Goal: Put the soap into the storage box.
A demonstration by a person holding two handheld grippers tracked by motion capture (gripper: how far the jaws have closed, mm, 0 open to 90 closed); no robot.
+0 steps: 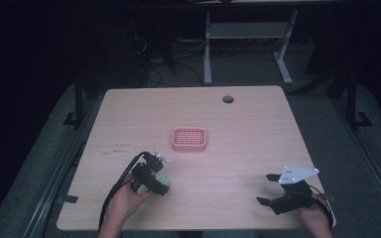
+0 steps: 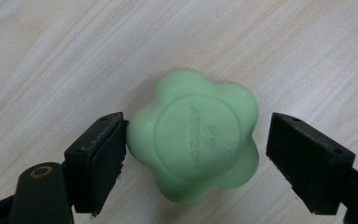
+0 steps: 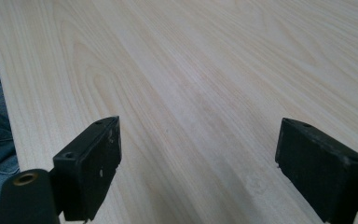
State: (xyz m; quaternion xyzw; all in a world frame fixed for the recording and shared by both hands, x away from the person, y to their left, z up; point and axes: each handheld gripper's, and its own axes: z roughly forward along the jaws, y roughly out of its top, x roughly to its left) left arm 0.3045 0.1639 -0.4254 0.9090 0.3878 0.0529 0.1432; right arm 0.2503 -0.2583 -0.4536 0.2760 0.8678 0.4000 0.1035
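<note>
Left gripper (image 2: 193, 140) lowered over green soap (image 2: 193, 140) on table (image 2: 51, 56), jaws spread either side, one pad touching, other just clear: set to clamp. Pink dish (image 1: 189, 139) near, likely destination. Right gripper (image 3: 198, 163) open, idle near table edge.

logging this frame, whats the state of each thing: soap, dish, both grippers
green soap: flat on the table, between the left gripper's jaws, one jaw touching, the other apart
pink soap dish: upright, empty, mid-table
left gripper: open around the soap
right gripper: open, holding nothing, over bare wood
</note>
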